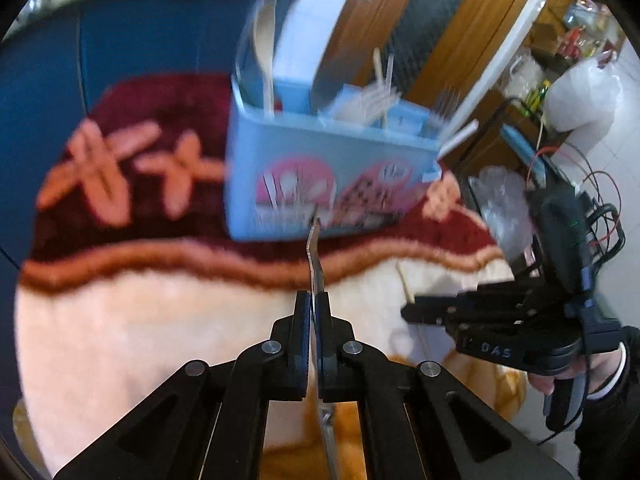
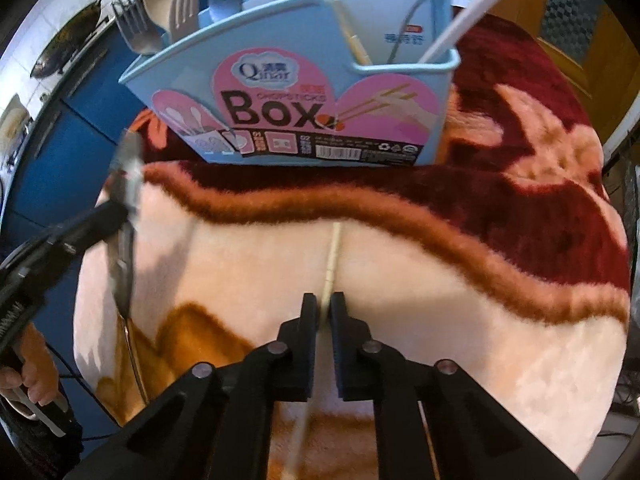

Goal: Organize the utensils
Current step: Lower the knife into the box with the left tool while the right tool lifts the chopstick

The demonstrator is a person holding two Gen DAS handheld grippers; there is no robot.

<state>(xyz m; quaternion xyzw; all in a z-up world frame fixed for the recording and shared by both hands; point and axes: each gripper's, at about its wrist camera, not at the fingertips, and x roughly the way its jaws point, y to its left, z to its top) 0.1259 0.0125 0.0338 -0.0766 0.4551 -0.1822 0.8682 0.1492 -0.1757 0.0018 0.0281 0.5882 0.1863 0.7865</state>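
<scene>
A light blue utensil box (image 2: 304,92) with a pink label stands on a plush blanket; it shows blurred in the left wrist view (image 1: 320,168). It holds forks (image 2: 136,20), a spoon and chopsticks. My left gripper (image 1: 313,300) is shut on a metal utensil (image 1: 314,256), held edge-on and pointing at the box. From the right wrist view that utensil (image 2: 126,216) hangs in the left gripper (image 2: 120,212) above the blanket. My right gripper (image 2: 323,304) is shut on a pale chopstick (image 2: 333,256) lying along the blanket; this gripper also shows in the left wrist view (image 1: 408,310).
The blanket (image 2: 440,280) is cream, orange and dark red. A blue cabinet (image 1: 140,40) stands behind the box. A wooden door (image 1: 420,28) and bags (image 1: 580,92) are at the right. Cables (image 1: 600,200) hang near the right gripper.
</scene>
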